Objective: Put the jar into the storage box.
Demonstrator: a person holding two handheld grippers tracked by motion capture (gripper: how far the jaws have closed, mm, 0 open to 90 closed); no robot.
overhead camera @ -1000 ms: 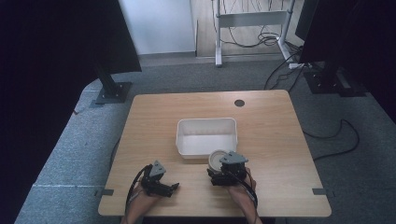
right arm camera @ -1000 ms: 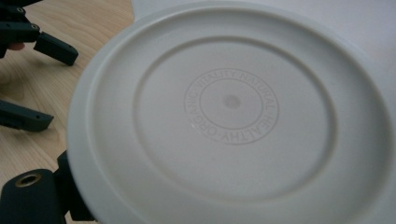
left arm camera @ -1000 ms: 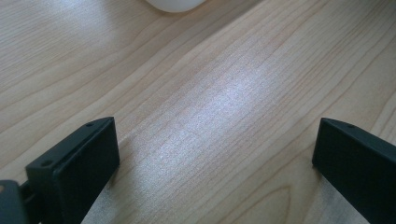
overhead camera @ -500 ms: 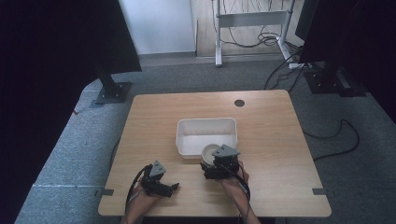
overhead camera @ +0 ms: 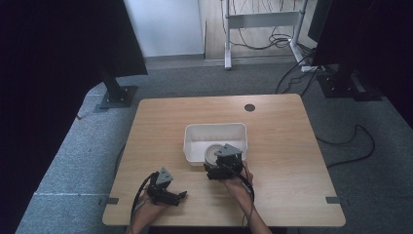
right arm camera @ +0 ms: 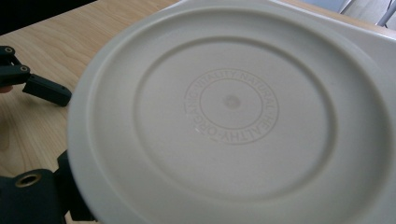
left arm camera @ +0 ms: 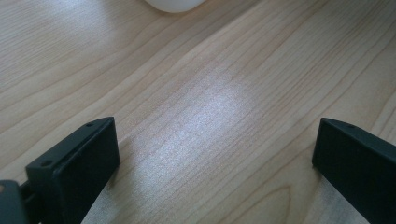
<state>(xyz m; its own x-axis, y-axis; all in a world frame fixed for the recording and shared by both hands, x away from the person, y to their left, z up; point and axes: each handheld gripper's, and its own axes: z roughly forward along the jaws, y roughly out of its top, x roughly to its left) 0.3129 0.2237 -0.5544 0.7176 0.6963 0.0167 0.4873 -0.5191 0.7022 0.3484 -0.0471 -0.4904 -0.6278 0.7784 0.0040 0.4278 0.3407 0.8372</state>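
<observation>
Resting near the table's [overhead camera: 292, 146] front edge, the left gripper [overhead camera: 168, 194] has its jaws spread wide over bare wood. Farther in, the right gripper [overhead camera: 221, 161] clamps a round white lid [right arm camera: 229, 116] over the white bin's [overhead camera: 214, 131] near rim.

We see the tub [overhead camera: 215, 136] at the middle of the desk [overhead camera: 282, 146], the right tongs [overhead camera: 217, 168] with a lid [overhead camera: 213, 152] at its near edge, the left tongs [overhead camera: 179, 196] nearer and left

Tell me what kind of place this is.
Probably a lab or office workspace set up for recording: a lone wooden table on grey carpet, dark stands at both sides, and loose cables across the floor.
</observation>
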